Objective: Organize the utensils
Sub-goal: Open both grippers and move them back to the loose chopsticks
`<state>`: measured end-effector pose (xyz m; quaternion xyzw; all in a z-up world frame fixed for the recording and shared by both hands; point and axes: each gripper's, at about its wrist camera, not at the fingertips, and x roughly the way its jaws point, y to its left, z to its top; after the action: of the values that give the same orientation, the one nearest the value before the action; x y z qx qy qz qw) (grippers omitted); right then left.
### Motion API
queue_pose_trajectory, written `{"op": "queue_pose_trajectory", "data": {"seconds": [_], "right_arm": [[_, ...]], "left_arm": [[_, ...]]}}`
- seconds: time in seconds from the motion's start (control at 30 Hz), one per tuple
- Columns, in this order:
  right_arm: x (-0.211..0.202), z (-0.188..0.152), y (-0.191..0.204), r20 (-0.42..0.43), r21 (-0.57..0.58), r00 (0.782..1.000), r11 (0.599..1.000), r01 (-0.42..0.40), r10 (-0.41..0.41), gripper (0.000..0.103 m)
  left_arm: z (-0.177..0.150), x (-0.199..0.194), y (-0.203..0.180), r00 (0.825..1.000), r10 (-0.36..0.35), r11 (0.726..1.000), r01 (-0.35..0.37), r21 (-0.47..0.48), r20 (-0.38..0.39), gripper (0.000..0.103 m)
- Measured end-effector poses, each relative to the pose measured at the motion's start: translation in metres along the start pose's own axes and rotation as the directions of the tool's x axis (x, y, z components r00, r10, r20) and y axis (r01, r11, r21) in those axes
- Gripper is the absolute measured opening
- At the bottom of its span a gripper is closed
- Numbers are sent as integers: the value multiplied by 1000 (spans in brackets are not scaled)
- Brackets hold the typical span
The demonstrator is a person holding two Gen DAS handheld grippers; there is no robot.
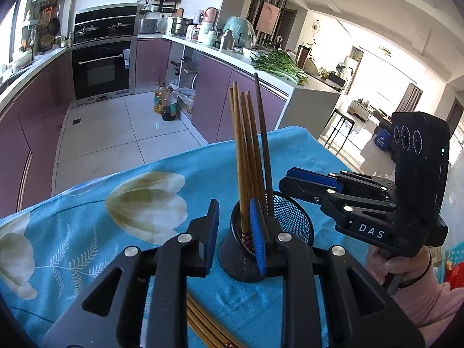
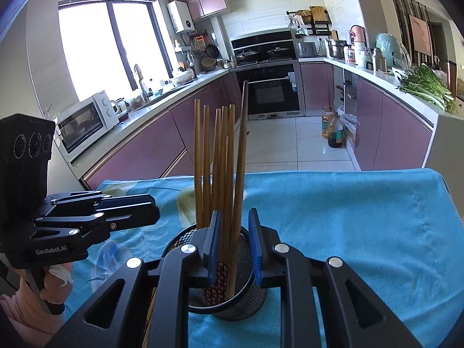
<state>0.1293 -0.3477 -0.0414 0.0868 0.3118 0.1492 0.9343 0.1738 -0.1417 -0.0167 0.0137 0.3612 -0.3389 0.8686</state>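
Note:
A black mesh holder (image 1: 293, 226) stands on the blue flowered tablecloth (image 1: 87, 232) with several wooden chopsticks (image 1: 246, 156) upright in it. My left gripper (image 1: 236, 232) is open, just left of the holder, its right finger against the holder's near wall. More chopsticks (image 1: 203, 327) lie on the cloth under it. My right gripper (image 2: 236, 243) is open above the holder (image 2: 232, 301); its fingers straddle the standing chopsticks (image 2: 223, 168) without clamping them. It also shows at the right in the left wrist view (image 1: 307, 182).
The table's far edge (image 2: 319, 174) drops to a white tiled floor. Purple cabinets (image 2: 391, 133) line both sides, an oven (image 2: 272, 92) stands at the back, and oil bottles (image 2: 333, 130) sit on the floor. Greens (image 1: 278, 66) lie on the counter.

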Motion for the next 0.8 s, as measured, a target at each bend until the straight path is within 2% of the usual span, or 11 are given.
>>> {"op": "queue_pose_trajectory", "data": {"seconds": [0.07,0.17,0.23,0.37,0.43,0.57,0.7,0.8], "right_arm": [[-7,-2,5,21,-12,1000,1000,-7,7,31],[-18,-4,16,46,-36,999,999,-21,23,34],[-28,-6,25,67,-67,997,997,-43,47,38],[-42,-16,45,72,-128,990,986,-109,119,44],[-43,-26,57,48,-166,987,976,-143,153,45],[-27,-49,73,-49,-187,982,964,-190,184,48],[2,-71,79,-154,-157,973,968,-194,170,48],[15,-84,79,-196,-140,969,973,-181,152,48]], "left_arm": [[-5,-12,1,998,47,999,-47,1,36,29],[-14,-36,3,992,80,997,-81,0,98,40],[-22,-51,6,984,116,993,-117,-5,137,43],[-41,-73,15,968,182,983,-181,-22,172,58],[-54,-78,18,958,229,973,-229,-23,171,63],[-80,-83,30,951,278,961,-274,-48,133,73],[-102,-78,39,944,320,947,-315,-67,84,76],[-114,-71,38,942,333,942,-329,-69,52,76]]}}
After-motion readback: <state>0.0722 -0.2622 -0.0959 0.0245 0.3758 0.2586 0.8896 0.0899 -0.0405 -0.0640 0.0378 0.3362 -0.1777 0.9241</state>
